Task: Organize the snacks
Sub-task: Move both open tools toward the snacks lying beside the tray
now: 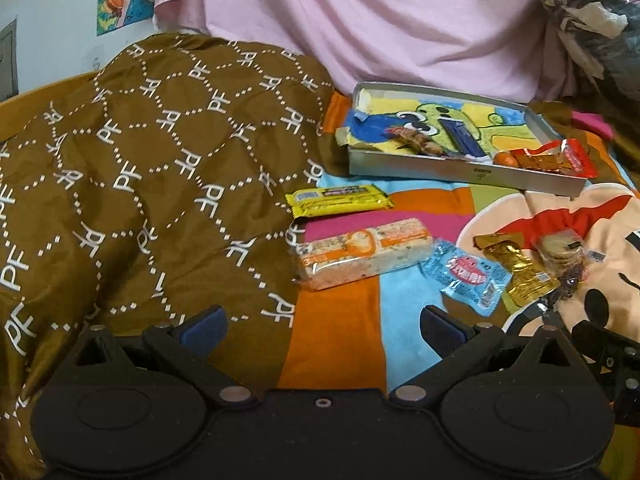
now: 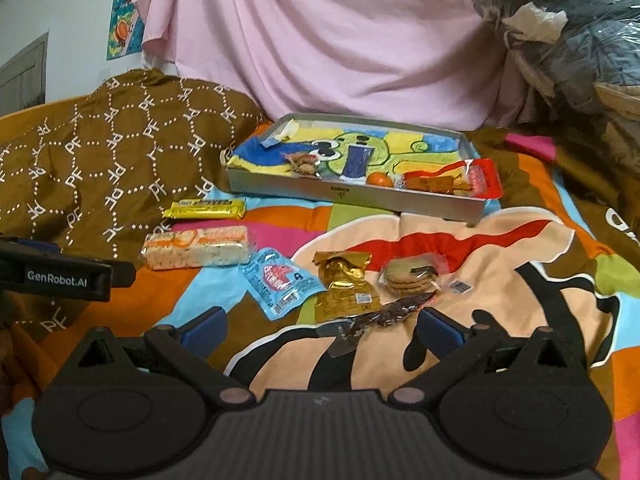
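Both tools hovered low over the bed, level, jaws spread, empty. Left tool [image 1: 322,330] sat near of the rice bar [image 1: 362,252]; right tool [image 2: 322,330] just near of the dark wrapper [image 2: 384,314]. Tray [image 2: 352,194] far.

one tray [image 2: 352,196], six loose snack packets, four snacks in tray
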A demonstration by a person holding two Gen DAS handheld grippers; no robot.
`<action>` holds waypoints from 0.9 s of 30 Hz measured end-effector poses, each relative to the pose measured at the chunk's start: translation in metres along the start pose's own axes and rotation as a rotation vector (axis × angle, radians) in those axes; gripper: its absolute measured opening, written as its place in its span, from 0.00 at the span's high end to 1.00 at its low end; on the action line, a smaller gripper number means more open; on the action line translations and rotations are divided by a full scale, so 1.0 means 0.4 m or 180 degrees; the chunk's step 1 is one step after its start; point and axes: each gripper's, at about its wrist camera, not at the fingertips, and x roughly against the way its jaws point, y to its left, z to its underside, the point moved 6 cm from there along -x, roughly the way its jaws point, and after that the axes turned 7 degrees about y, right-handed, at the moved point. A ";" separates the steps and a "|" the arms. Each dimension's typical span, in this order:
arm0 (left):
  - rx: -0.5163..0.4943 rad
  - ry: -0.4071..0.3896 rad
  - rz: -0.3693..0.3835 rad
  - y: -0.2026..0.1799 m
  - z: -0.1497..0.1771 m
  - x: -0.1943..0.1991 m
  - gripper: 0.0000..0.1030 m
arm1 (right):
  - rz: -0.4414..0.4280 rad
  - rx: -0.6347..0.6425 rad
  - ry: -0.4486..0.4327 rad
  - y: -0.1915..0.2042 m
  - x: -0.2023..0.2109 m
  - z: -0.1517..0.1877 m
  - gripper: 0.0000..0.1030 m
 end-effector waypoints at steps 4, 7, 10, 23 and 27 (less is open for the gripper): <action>0.0046 0.0037 -0.0012 0.011 0.004 -0.018 0.01 | -0.0026 0.0002 0.0065 0.007 -0.019 0.005 0.00; 0.0108 0.0037 -0.0017 0.014 -0.002 -0.032 0.01 | -0.0046 0.0013 0.0101 0.011 -0.028 0.010 0.00; 0.0132 0.0038 0.0011 0.010 -0.009 -0.043 0.01 | -0.0071 0.0045 0.0142 0.014 -0.040 0.012 0.00; -0.0119 -0.0546 0.0078 -0.021 -0.066 -0.015 0.01 | -0.0248 0.0134 0.0201 0.014 -0.119 -0.033 0.00; -0.0212 -0.0517 0.0284 -0.021 -0.100 -0.052 0.01 | -0.0354 0.0326 0.0168 0.020 -0.151 -0.043 0.00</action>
